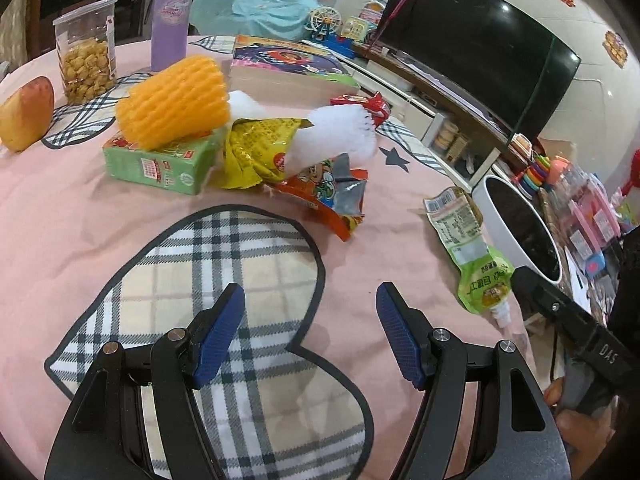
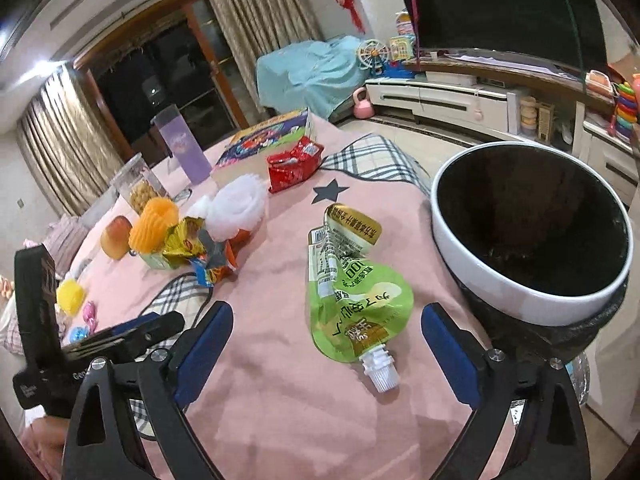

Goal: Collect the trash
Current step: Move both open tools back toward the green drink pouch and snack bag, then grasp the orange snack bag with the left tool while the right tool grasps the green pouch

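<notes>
A crumpled green drink pouch (image 2: 352,280) with a white spout lies flat on the pink tablecloth, just ahead of my right gripper (image 2: 326,312), whose blue-padded jaws stand wide open with nothing pressed between them. The same pouch (image 1: 474,252) shows at the right in the left wrist view. My left gripper (image 1: 310,292) is open over a plaid heart patch, holding nothing. Farther off sits a heap of wrappers: a yellow packet (image 1: 256,148), an orange and grey packet (image 1: 332,196), white foam netting (image 1: 336,136) and orange foam netting (image 1: 176,100). A red wrapper (image 2: 294,164) lies apart.
A white-rimmed bin (image 2: 532,240) with a dark liner stands at the table's right edge. A green box (image 1: 160,164), a snack jar (image 1: 86,56), a purple bottle (image 1: 172,16), a fruit (image 1: 26,112) and a picture box (image 1: 288,68) sit at the back.
</notes>
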The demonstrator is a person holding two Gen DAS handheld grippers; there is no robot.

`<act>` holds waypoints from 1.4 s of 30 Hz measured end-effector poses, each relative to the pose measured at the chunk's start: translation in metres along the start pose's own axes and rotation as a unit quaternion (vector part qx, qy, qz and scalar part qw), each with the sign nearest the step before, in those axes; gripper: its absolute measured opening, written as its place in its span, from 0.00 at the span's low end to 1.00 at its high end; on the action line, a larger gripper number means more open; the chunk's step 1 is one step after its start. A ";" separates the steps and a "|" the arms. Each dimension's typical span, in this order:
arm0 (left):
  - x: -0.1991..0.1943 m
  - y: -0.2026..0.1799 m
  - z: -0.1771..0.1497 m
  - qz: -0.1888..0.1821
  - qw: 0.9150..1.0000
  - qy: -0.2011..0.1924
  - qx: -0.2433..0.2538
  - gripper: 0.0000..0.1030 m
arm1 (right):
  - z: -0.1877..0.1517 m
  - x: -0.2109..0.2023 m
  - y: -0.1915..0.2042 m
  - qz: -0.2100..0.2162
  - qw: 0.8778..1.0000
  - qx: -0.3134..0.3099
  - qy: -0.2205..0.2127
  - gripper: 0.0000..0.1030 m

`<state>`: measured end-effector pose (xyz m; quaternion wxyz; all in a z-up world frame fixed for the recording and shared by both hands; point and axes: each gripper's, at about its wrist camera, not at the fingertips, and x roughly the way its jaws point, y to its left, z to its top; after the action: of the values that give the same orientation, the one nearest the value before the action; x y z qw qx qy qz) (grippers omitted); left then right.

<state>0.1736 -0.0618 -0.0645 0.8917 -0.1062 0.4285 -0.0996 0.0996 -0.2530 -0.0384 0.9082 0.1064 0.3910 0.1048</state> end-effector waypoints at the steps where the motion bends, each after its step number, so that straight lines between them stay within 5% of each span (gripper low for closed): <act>1: 0.002 0.000 0.001 0.001 1.000 0.001 0.001 0.67 | 0.001 0.003 0.000 -0.003 1.000 -0.002 0.003 0.93; 33: 0.053 0.001 0.040 0.011 1.000 -0.003 -0.015 0.66 | 0.012 0.054 -0.013 0.012 0.999 0.003 0.039 0.92; 37: 0.055 -0.001 0.040 0.012 1.000 -0.007 -0.004 0.50 | 0.012 0.058 -0.009 -0.003 0.999 -0.008 0.044 0.81; 38: 0.056 0.000 0.040 0.006 1.000 -0.005 -0.004 0.37 | 0.012 0.059 -0.008 -0.006 0.999 -0.009 0.045 0.79; 42: 0.058 0.003 0.040 -0.008 1.000 0.001 -0.010 0.09 | 0.011 0.059 -0.010 -0.014 0.999 -0.007 0.044 0.47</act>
<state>0.2408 -0.0705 -0.0836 0.8893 -0.1188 0.4294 -0.1027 0.1478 -0.2473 -0.0743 0.8921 0.0898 0.4316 0.0995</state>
